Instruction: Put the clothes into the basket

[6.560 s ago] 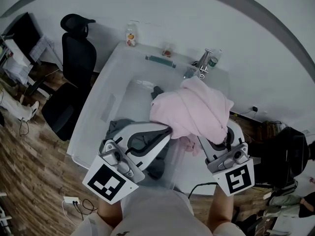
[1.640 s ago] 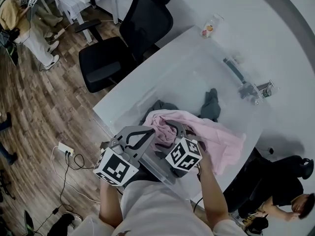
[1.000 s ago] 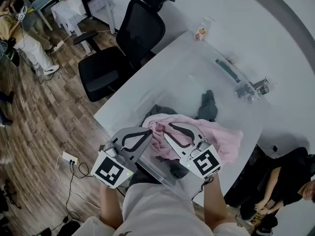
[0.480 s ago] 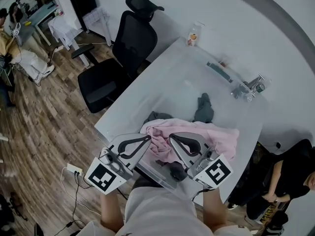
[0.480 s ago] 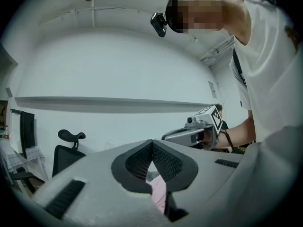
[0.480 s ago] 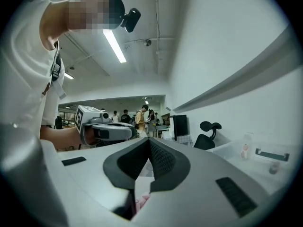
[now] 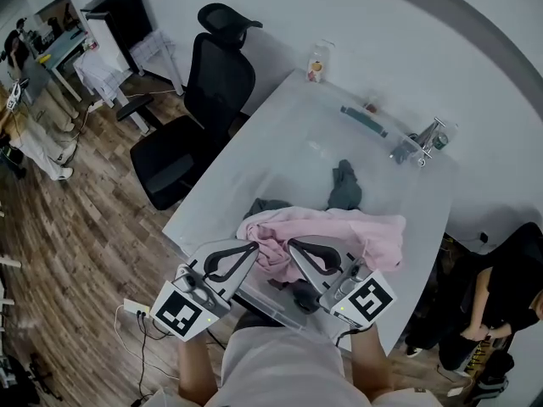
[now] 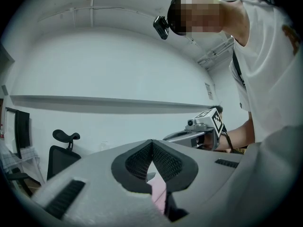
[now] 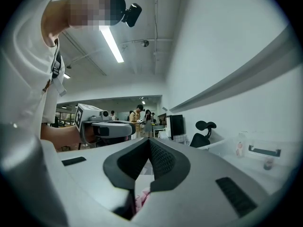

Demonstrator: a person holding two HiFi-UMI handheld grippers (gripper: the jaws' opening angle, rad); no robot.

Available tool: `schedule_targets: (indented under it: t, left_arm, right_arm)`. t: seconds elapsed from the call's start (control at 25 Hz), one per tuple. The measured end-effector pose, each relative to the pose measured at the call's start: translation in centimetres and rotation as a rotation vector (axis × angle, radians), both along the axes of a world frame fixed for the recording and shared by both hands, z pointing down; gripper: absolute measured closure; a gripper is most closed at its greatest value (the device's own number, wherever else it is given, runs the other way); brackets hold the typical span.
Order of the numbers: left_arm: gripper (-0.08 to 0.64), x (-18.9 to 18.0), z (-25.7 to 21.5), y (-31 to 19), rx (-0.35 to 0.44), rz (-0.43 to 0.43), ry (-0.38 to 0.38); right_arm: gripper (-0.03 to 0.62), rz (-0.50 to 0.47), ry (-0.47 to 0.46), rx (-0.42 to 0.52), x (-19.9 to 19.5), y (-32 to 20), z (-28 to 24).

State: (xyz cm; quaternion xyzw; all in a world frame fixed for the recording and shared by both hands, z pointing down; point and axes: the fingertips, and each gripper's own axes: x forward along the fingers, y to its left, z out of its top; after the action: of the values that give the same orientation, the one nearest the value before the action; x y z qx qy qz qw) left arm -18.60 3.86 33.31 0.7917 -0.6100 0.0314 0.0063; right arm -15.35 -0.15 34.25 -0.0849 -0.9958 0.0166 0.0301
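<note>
**Head view.** The left gripper (image 7: 252, 247) and the right gripper (image 7: 293, 245) are held side by side over the near edge of the white table (image 7: 280, 134). Both sets of tips are buried in the near fold of the pink garment (image 7: 339, 231). The garment is bunched, and its far end is spread towards the right side of the table. A grey garment (image 7: 344, 185) lies on the table just beyond it. A dark grey garment (image 7: 265, 205) shows at its left edge. Below the grippers, a clear-walled container (image 7: 259, 299) sits at the table edge with a dark item (image 7: 302, 295) inside. It is judged to be the basket, but its outline is hard to trace.

**Left gripper view.** The jaws are closed tip to tip. Fabric of the pink garment (image 8: 158, 195) is pinched in the gap behind the tips.

**Right gripper view.** The jaws are fully closed. A fold of the pink garment (image 9: 141, 200) is clamped between them, low in the gap.

**Task status.** The pink garment is secured by both grippers but is not yet in the basket; most of it is over the table. The two grey garments lie on the table untouched. Judged from this, the pink garment is being transferred. What is left is to lower and release it into the container, then collect the other two garments.
</note>
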Motion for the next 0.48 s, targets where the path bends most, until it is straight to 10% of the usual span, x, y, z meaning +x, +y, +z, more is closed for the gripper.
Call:
schedule_targets:
  t: [0.48]
  left_arm:
    - [0.555,0.91,0.52,-0.25,-0.021,0.006,0.015]
  right_arm:
    - [0.589,0.002,0.010,0.001,0.49,-0.05,0.38]
